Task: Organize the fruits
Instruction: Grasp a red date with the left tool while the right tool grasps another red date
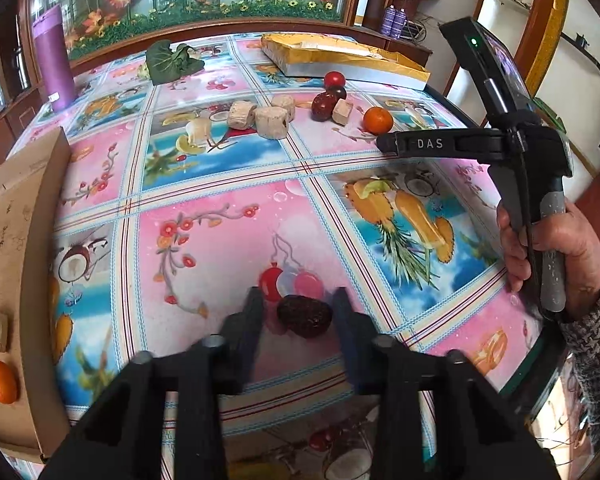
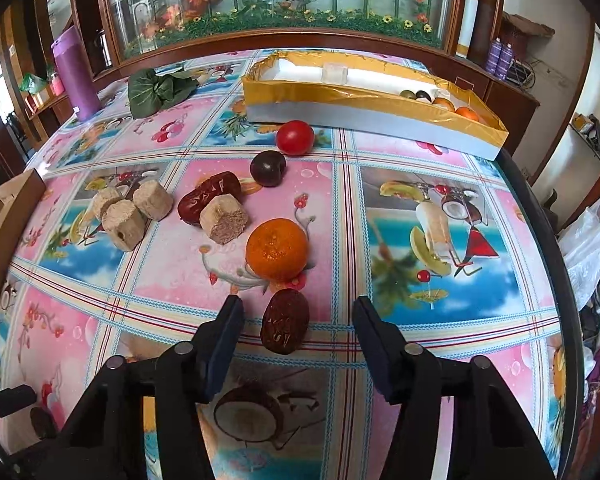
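Left wrist view: you are angling left gripper [image 1: 298,312] steeply down at tablecloth [image 1: 204,240], fingers closing around dark wrinkled date [image 1: 305,316], pads at its sides. Your right hand [image 1: 556,252] is gripping handle of right gripper [image 2: 298,316], also tilting downward, jaws standing apart, second date [image 2: 285,322] lying between untouched, just below orange [image 2: 277,249]. Gold-lined box [image 2: 376,118] sitting at far edge.

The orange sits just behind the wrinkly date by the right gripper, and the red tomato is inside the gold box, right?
Not quite. The red tomato is not inside the gold box. It lies on the table just in front of it, as the right wrist view shows. The orange does sit just behind the wrinkly date by the right gripper.
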`<act>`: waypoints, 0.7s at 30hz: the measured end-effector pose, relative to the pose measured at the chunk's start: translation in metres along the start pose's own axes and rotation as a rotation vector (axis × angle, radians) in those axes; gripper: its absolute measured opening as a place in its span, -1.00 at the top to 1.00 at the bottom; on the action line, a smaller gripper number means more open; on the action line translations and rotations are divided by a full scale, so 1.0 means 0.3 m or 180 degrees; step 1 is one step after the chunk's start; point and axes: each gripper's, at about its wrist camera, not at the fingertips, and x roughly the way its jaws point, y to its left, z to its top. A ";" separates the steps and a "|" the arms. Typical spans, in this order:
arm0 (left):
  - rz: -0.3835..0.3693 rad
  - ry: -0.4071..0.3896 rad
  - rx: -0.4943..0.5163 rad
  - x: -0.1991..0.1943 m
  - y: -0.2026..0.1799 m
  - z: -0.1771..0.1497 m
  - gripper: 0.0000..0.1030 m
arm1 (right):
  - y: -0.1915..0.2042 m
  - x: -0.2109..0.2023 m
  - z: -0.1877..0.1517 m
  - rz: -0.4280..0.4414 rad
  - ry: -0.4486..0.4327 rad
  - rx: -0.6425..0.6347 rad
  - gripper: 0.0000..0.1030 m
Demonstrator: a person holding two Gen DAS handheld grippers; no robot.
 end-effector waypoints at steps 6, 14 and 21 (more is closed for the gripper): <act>-0.0018 -0.0084 0.0002 -0.018 -0.004 -0.008 0.48 | 0.014 -0.013 -0.001 0.0076 -0.0038 0.0015 0.55; -0.0033 -0.0266 -0.0216 -0.108 0.071 -0.017 0.48 | 0.049 -0.125 -0.035 0.0295 -0.0217 -0.0017 0.55; 0.0133 -0.0555 -0.0539 -0.244 0.221 -0.017 0.48 | 0.183 -0.251 -0.035 0.0498 -0.0372 -0.0226 0.54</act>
